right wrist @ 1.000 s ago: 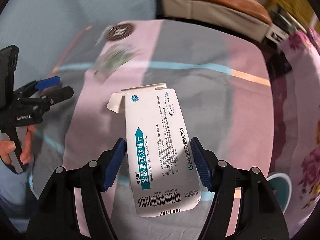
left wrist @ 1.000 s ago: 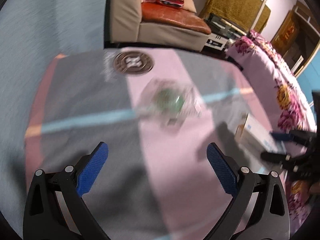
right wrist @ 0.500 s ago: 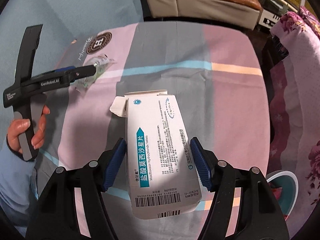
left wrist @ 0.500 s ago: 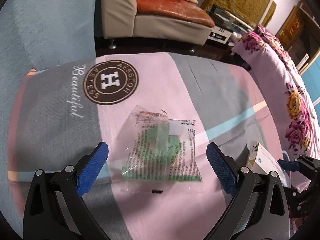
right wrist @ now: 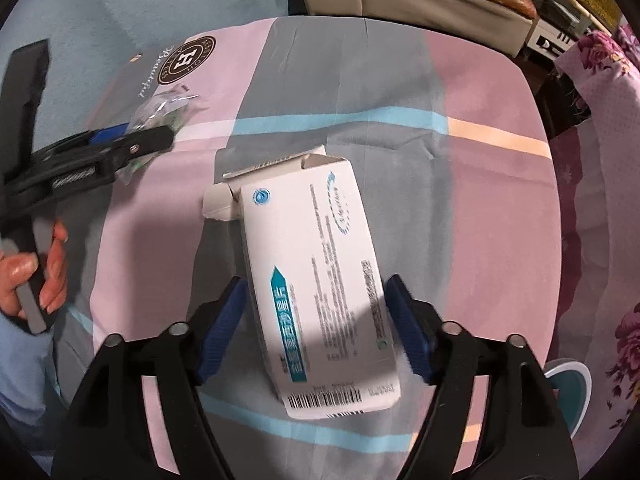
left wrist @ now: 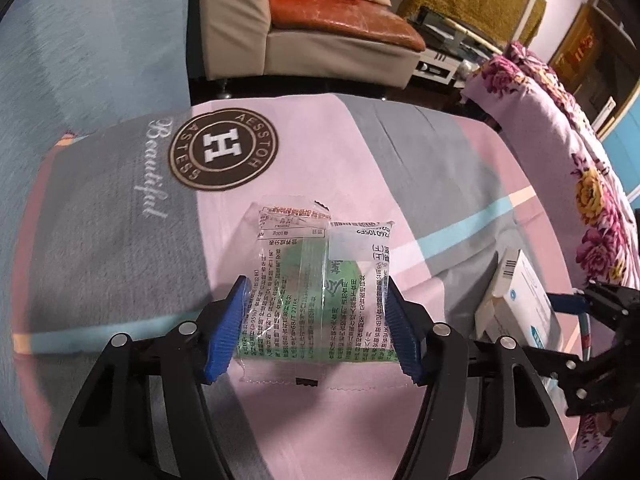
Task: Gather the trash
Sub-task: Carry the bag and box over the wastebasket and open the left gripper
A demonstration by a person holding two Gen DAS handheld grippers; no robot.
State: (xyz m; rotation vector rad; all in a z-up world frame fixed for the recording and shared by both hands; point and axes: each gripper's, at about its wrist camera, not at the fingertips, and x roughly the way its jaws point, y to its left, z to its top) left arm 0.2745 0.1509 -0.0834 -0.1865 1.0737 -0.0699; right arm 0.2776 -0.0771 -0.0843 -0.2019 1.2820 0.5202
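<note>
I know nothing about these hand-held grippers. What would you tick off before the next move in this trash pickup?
1. Clear wrapper between the left gripper jaws: ok, it lies flat there.
2. Left grip firm: cannot tell. The jaws have just been closing, and the pads reach the wrapper's edges.
3. White box lined up in the right gripper: ok, it sits between the jaws.
4. Right grip on the box: not ok. The jaws have just been opening, and a gap shows on each side.
5. Bin ready: cannot tell. Only a teal rim shows by the table edge, and what it is is unclear.
</note>
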